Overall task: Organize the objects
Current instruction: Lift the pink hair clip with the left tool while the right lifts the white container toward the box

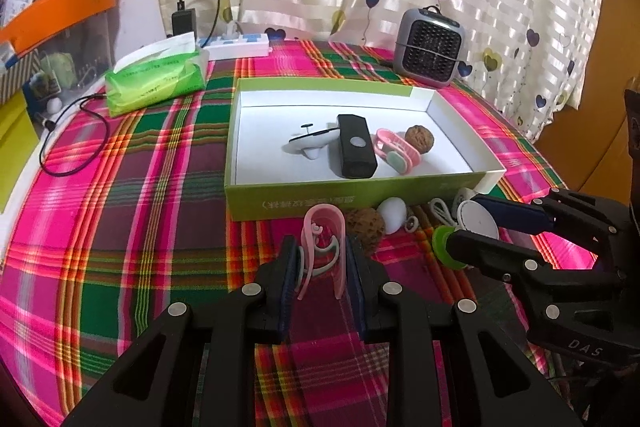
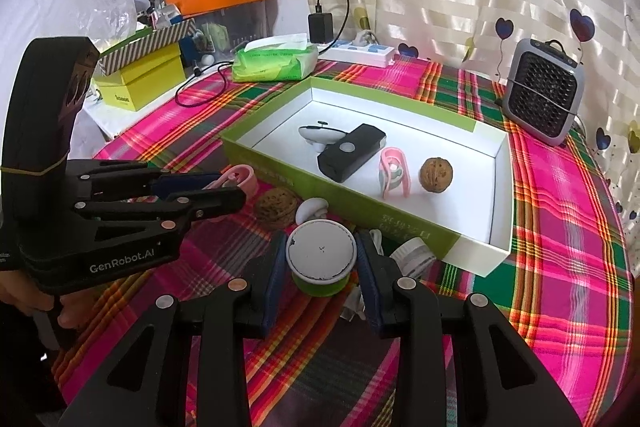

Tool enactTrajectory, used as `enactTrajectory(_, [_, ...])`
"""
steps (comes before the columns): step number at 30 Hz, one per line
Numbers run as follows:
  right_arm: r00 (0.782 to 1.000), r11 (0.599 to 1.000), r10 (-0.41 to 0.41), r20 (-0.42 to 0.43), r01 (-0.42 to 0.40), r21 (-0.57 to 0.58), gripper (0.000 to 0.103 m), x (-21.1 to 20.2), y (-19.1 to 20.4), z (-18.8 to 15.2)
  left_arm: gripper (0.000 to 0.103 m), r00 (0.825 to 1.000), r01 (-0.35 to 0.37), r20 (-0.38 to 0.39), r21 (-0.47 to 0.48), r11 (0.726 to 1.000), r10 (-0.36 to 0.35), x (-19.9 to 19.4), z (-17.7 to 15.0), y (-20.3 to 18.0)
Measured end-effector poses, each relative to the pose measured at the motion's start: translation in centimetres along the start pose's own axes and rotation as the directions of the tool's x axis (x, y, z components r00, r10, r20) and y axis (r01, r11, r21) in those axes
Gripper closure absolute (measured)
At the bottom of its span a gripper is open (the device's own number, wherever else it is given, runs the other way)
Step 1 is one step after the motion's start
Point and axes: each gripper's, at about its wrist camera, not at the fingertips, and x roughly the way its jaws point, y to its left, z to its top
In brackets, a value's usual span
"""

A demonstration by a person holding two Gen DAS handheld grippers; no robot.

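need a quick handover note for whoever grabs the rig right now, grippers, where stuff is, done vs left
Left gripper: shut on the pink clip, in front of the box.
Right gripper: shut on the green-and-white round disc, also in front of the box.
Green box: already holds a white gadget, black device, second pink clip and a walnut.
Left on the cloth before the box: another walnut, a small white mushroom-shaped piece, a white cord and a white cap.
Next, probably: put both held things in the box, then the rest.
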Motion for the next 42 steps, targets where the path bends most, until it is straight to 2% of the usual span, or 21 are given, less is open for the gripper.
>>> enactTrajectory(21, [0.997,1.000,-0.014,0.080,0.016,-0.020,0.068,-3.5,1.1,0.2,0.081,0.997,0.016,0.073,0.032,0.999,-0.018,-3.7,0.1,-2.3])
enactTrajectory(42, [0.996,1.000,-0.021,0.091,0.023,-0.016,0.068,-3.8,0.8,0.4,0.081,0.996,0.020,0.081,0.045,0.999,-0.024,-4.0,0.3,-2.9])
